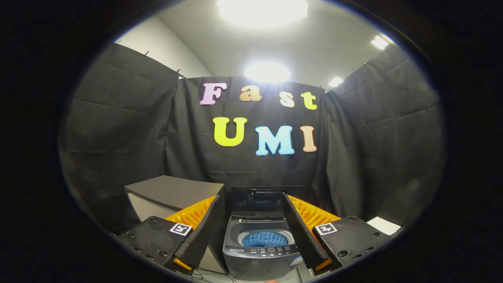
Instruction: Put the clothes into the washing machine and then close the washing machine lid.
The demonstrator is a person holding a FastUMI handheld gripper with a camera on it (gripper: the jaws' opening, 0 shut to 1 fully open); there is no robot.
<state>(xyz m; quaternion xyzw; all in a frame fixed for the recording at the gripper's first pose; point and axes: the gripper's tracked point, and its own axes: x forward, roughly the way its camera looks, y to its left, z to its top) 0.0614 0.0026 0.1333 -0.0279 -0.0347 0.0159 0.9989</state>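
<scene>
A dark grey top-loading washing machine (259, 247) stands just ahead, seen between my fingers. Its lid (262, 198) is raised upright against the black cloth wall behind it. Inside the round opening shows the blue drum (265, 239), with a control panel along the front rim. My gripper (253, 232) is open, held above and in front of the machine, with nothing between its fingers. I see no clothes in this view.
A grey box-like cabinet (173, 194) stands left of the washer, partly behind my left finger. A white sheet (384, 225) lies off to the right. Black cloth walls close the booth on three sides. Cables lie on the floor before the machine.
</scene>
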